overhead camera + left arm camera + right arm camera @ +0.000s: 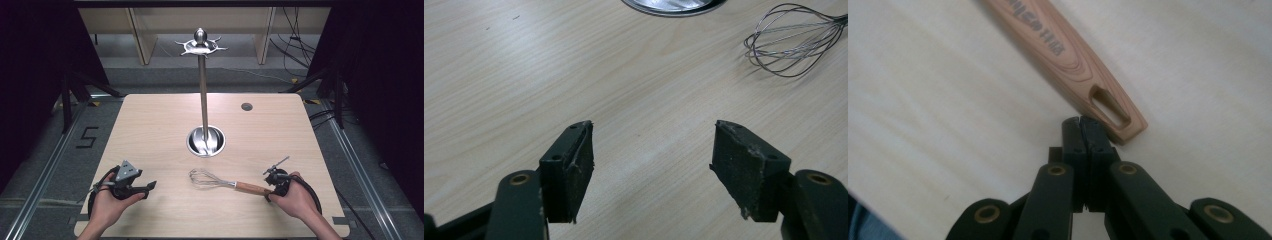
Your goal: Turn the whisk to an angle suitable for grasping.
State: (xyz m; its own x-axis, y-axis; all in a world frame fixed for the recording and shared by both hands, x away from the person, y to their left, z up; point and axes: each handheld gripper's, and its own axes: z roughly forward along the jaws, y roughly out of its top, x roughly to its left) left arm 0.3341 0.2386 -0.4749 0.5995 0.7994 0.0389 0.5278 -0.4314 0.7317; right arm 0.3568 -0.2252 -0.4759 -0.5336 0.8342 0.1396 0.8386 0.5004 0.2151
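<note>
We judge the wire balloon whisk with its wooden handle [220,183] light; our right hand-held gripper [1083,121], jaws together, should take the stiff handle just ahead.

A whisk [222,182] lies flat on the bench [150,130], near its front edge. Its wire balloon [794,45] points left, toward the middle; its wooden handle [1068,55], printed with lettering and slotted at the end, points right.

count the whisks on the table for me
1. The whisk lies on the table near its front edge, wooden handle toward the right gripper, in front of the stand's round base.
</note>
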